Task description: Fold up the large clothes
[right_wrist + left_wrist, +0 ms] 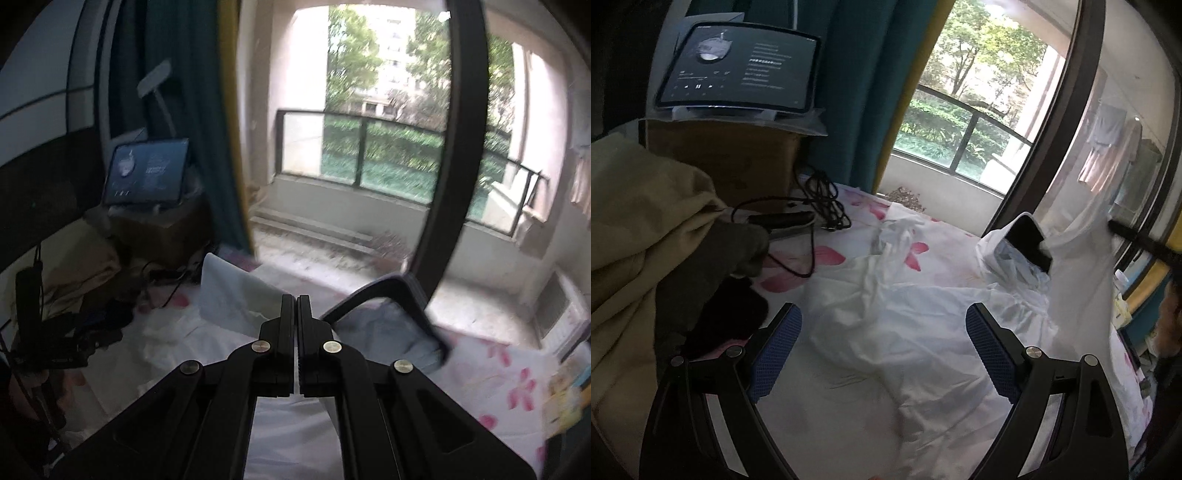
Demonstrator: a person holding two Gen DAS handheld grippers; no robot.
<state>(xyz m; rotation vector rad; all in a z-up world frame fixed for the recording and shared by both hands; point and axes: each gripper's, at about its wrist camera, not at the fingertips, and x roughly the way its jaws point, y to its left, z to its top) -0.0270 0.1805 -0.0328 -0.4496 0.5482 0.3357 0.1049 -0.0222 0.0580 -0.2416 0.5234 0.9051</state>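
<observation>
A large white garment (886,332) lies crumpled on the floral bed sheet (827,254). My left gripper (882,314) hovers open above its middle, with the blue pads (775,350) wide apart and nothing between them. At the right, one edge of the garment (1078,251) is pulled up into a peak by the black right gripper (1119,229). In the right wrist view the right gripper (296,299) has its jaws pressed together, and white cloth (291,432) hangs from them beneath the fingers.
A tablet (738,70) stands on a cardboard box (731,158) at the back left, with black cables (820,199) in front. A beige blanket (635,229) and dark clothes (731,314) pile at the left. A dark phone-like slab (1030,247) sits in a plastic bag. The balcony door frame (1052,129) is behind.
</observation>
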